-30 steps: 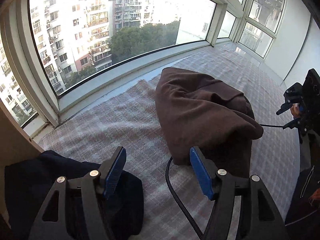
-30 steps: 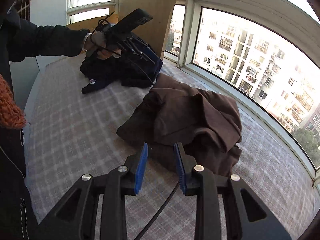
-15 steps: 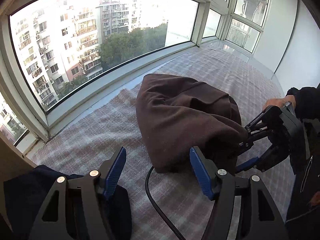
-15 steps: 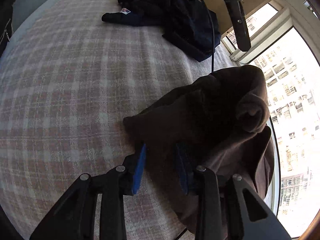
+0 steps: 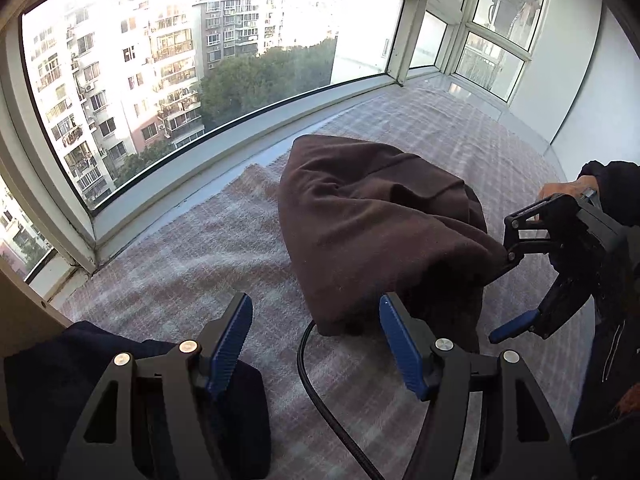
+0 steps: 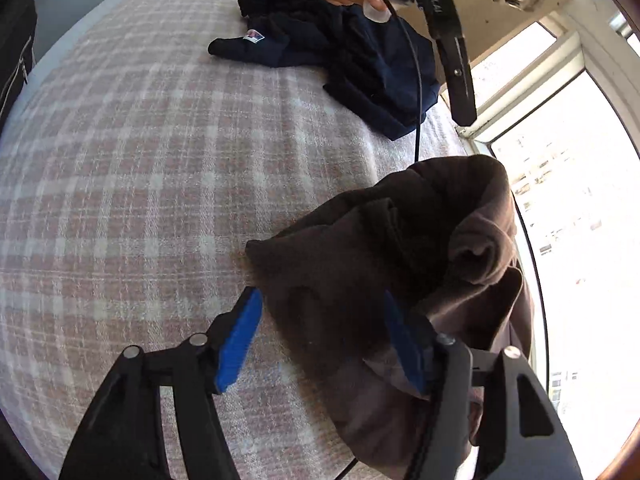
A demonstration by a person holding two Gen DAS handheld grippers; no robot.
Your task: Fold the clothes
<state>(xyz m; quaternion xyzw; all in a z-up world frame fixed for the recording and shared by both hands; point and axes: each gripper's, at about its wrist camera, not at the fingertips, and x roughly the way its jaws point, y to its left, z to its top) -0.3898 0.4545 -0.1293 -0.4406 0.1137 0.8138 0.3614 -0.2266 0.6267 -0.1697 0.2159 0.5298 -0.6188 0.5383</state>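
The brown garment (image 6: 392,264) sits bunched in a heap on the plaid blanket (image 6: 132,168) beside the window. The right gripper (image 6: 320,336) is opening its jaws around the heap's near edge, cloth between them but seemingly not yet pinched. Closing here could catch several layers at once and drag the whole lump rather than one edge. The left gripper (image 5: 316,340) hangs open and empty, the garment just beyond its fingertips, a navy garment (image 5: 52,364) beneath.

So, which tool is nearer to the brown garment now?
Right. The right tool straddles the brown garment's edge, jaws opening. The left tool hovers just short of it, open and empty.
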